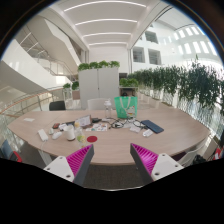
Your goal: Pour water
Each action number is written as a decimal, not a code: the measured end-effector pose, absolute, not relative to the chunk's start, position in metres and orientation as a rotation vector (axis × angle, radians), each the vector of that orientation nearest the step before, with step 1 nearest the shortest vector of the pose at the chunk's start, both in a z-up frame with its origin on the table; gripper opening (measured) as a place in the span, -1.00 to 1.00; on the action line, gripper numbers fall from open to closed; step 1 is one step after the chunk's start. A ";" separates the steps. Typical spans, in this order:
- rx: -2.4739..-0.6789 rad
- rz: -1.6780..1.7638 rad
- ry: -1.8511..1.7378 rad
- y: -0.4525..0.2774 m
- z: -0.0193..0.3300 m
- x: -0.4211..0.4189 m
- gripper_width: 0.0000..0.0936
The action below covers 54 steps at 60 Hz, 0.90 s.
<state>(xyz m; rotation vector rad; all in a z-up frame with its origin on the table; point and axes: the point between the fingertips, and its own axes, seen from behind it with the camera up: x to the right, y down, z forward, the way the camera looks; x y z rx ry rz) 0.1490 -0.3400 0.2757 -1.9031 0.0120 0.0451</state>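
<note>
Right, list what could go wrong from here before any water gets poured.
The gripper is open, holds nothing and sits well back from the table, so a long approach could drift off line. Papers and a dark flat device lie among the clutter beside the green containers; a spill would likely wet them. From here I cannot tell which item holds water, so a wrong grasp is possible.

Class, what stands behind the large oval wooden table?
Behind the large oval wooden table stand white cabinets topped with green plants. Their bases are hidden by the table.
</note>
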 end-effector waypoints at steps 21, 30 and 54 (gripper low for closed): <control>-1.846 -0.083 0.062 -0.352 0.260 0.077 0.78; -1.824 -0.040 0.009 -0.317 0.198 0.010 0.78; -1.739 -0.014 0.061 -0.088 0.102 -0.052 0.76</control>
